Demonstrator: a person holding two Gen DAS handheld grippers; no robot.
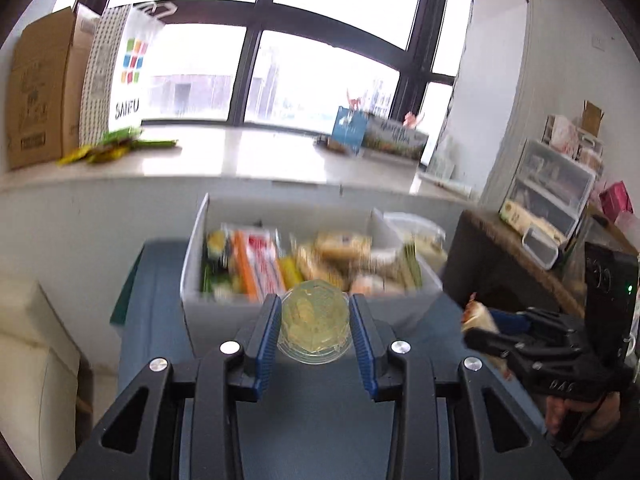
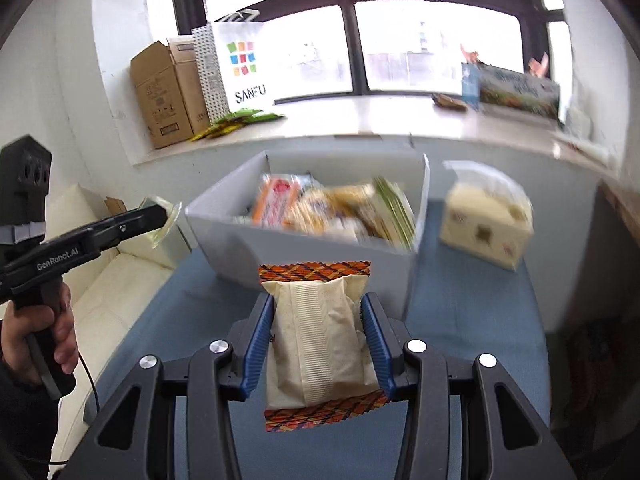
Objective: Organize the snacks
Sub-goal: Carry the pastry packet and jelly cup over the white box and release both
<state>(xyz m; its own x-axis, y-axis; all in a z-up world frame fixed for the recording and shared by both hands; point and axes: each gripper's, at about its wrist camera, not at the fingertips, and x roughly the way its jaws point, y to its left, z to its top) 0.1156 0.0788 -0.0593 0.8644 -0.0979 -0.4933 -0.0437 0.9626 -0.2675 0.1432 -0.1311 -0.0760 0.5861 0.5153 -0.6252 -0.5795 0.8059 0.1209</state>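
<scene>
A tissue box (image 2: 486,220) sits just beside the snack-filled bin (image 2: 304,246).

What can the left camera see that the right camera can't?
Only the left wrist view shows the jelly cup head-on between the left gripper fingers, plus plastic drawers on the far right.

Only the right wrist view shows the wafer pack clamped in the right gripper, the tissue box beside the bin, and a white sofa.

Both show the snack bin, the blue table, the cardboard box and the SANFU bag.
</scene>
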